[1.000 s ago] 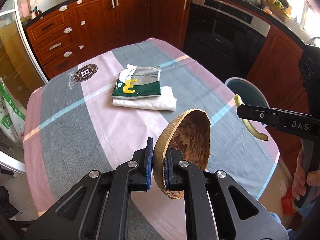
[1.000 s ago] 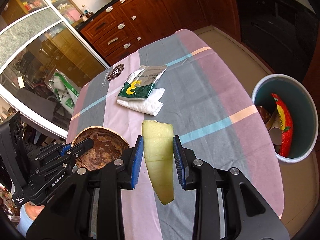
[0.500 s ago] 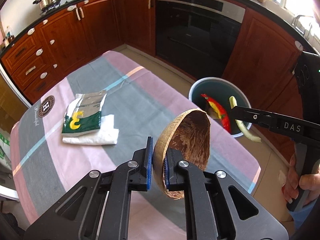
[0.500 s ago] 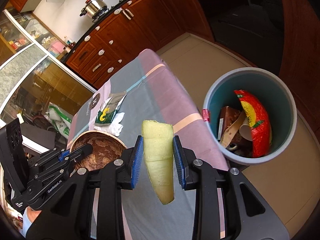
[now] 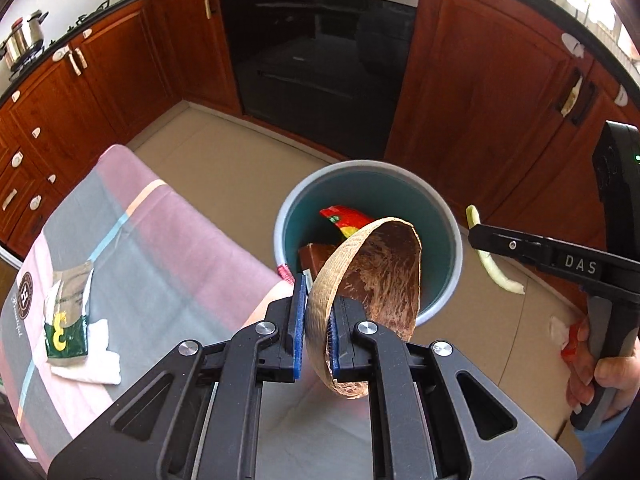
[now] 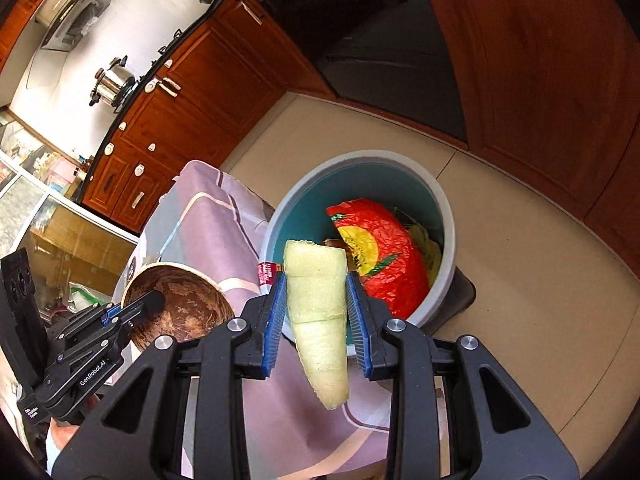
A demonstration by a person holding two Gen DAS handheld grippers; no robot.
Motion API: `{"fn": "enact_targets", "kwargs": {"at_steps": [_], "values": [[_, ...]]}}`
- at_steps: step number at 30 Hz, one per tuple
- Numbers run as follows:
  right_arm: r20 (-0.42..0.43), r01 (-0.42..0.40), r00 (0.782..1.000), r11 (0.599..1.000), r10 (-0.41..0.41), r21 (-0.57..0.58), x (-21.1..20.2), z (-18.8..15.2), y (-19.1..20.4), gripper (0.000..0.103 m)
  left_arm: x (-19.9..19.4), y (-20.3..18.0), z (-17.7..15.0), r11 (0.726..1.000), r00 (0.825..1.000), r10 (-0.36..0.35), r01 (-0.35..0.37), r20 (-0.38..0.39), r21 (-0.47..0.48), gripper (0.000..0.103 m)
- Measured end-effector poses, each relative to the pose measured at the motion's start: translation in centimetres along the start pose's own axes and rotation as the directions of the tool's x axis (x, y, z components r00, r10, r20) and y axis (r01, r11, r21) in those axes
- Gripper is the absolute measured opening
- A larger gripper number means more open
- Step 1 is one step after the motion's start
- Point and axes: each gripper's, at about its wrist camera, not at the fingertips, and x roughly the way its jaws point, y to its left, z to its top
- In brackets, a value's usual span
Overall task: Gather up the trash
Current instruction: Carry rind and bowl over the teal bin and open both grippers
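Daylight, bright; window glare blown out at upper right of left view; sheen on oven door (image 5: 320, 60); strong fisheye bending with dark vignette corners; centre sharp, soft shadows on floor (image 6: 540, 280)

bin (image 6: 442, 200) contents half hidden by red wrapper (image 6: 384, 256), brown box (image 5: 316, 256) mostly covered

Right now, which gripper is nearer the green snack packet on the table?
Left. The left gripper, clamping the coconut shell, is by the table edge, short of the green snack packet. The right gripper, holding the melon rind, is beyond the trash bin.
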Motion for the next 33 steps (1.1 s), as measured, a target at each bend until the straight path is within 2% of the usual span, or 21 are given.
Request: {"fn": "enact_targets", "kwargs": {"at_steps": [8, 13, 14, 16, 17, 18, 22, 27, 33], "values": [[-0.034, 0.027, 0.999, 0.999, -0.026, 0.02, 2.0, 0.5, -1.9, 0.029, 6.0, -1.8, 2.2, 1.0, 0.997, -0.025, 0.025, -0.073, 0.006, 0.011], [-0.052, 0.045, 0.998, 0.999, -0.044, 0.027, 3.2, 0.8, -2.4, 0.029, 9.2, -1.6, 2.3, 0.999, 0.991, -0.039, 0.039, -0.132, -0.004, 0.015], [-0.056, 0.048, 0.997, 0.998, -0.046, 0.028, 3.4, 0.8, -2.5, 0.029, 9.6, -1.4, 2.3, 0.999, 0.989, -0.039, 0.038, -0.14, -0.013, 0.019], [-0.061, 0.053, 0.997, 0.998, -0.051, 0.028, 3.7, 0.9, -2.2, 0.029, 9.8, -0.9, 2.2, 0.999, 0.99, -0.045, 0.041, -0.137, -0.03, 0.038], [-0.064, 0.056, 0.996, 0.998, -0.054, 0.026, 3.9, 0.9, -2.2, 0.029, 9.6, -1.0, 2.1, 0.999, 0.991, -0.038, 0.034, -0.126, -0.033, 0.054], [-0.068, 0.058, 0.996, 0.998, -0.056, 0.024, 4.1, 0.9, -2.1, 0.029, 9.4, -0.9, 2.0, 0.999, 0.994, -0.023, 0.019, -0.111, -0.035, 0.059], [-0.077, 0.062, 0.995, 0.998, -0.061, 0.018, 4.8, 0.8, -1.7, 0.029, 8.7, -0.2, 1.6, 0.998, 0.995, -0.028, 0.022, -0.097, -0.057, 0.062], [-0.084, 0.066, 0.994, 0.998, -0.065, 0.01, 5.3, 0.6, -1.1, 0.029, 7.2, 0.6, 0.6, 0.997, 0.996, -0.043, 0.037, -0.081, -0.074, 0.073], [-0.088, 0.071, 0.994, 0.997, -0.071, -0.005, 5.6, 0.6, 0.0, 0.029, 5.8, 1.7, -0.3, 0.993, 0.996, -0.067, 0.061, -0.063, -0.103, 0.082]]}}
